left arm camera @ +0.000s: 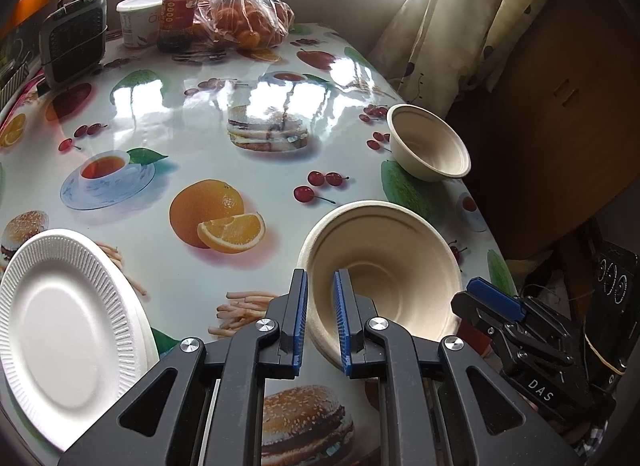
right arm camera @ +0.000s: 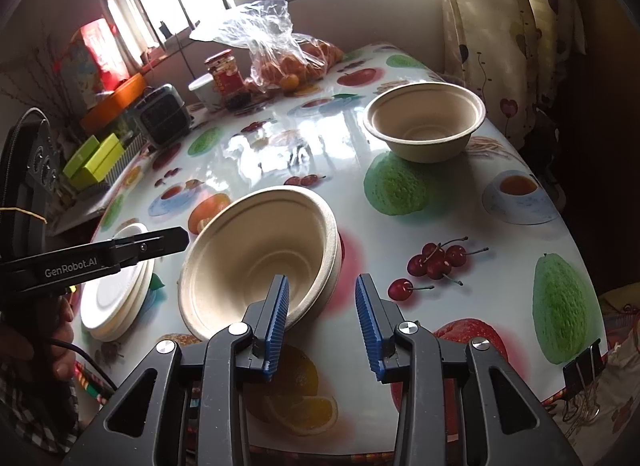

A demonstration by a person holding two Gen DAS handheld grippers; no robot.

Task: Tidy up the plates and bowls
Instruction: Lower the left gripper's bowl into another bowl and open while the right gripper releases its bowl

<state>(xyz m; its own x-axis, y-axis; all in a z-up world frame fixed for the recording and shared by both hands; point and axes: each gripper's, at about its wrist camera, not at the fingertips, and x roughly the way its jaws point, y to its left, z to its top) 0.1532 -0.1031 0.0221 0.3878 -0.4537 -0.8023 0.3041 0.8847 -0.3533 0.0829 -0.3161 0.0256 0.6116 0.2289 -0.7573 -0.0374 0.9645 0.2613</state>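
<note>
Left claw (left arm camera: 321, 316) pinched the near bowl's (left arm camera: 384, 266) rim, tilting it off the counter (left arm camera: 200, 113), probably for stacking in the far bowl (left arm camera: 430, 143). Right claw (right arm camera: 322, 324) stood wide, empty.

I see the worktop (right arm camera: 400, 225) covered with a glossy cloth of printed fruits. On it lie a stack of white plates (left arm camera: 60, 314), a tilted beige bowl (right arm camera: 256, 258), a second bowl (right arm camera: 424, 125) upright near the edge, a jar (left arm camera: 180, 13), a white tub (left arm camera: 138, 19), a bag of oranges (left arm camera: 248, 17) and a small grey heater (left arm camera: 74, 39).
</note>
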